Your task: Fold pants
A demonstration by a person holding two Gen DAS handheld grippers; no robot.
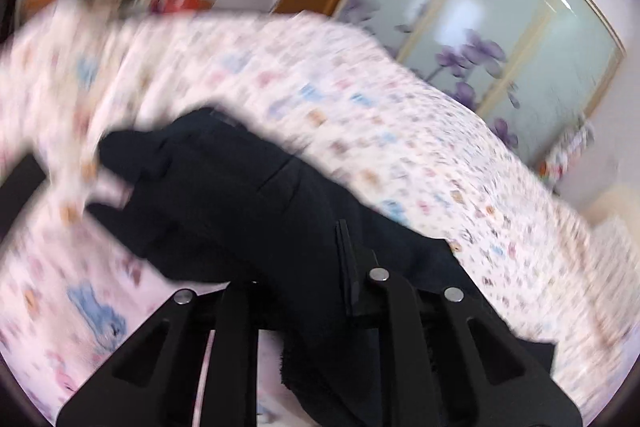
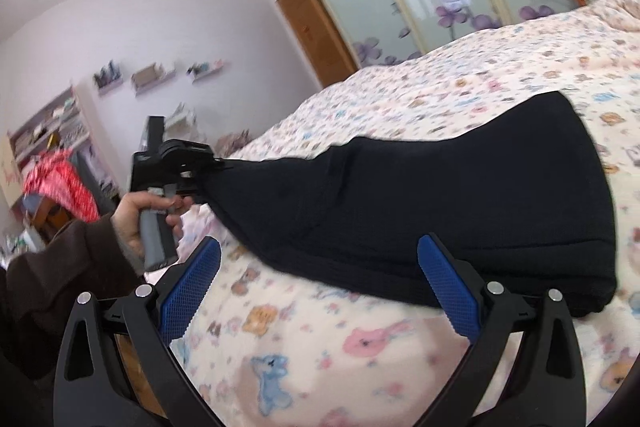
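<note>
The left gripper is clamped on the black pants, lifting one end off the bed. The right gripper gapes wide, empty. Next, that end should be carried across toward the far edge.

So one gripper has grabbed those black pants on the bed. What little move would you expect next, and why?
Probably the left gripper carries its pinched end across toward the far end of the black knit pants. It is shut on one end, lifted off the animal-print bedspread, while the rest lies flat. The right gripper is open and holds nothing, near the pants' closer edge.
</note>
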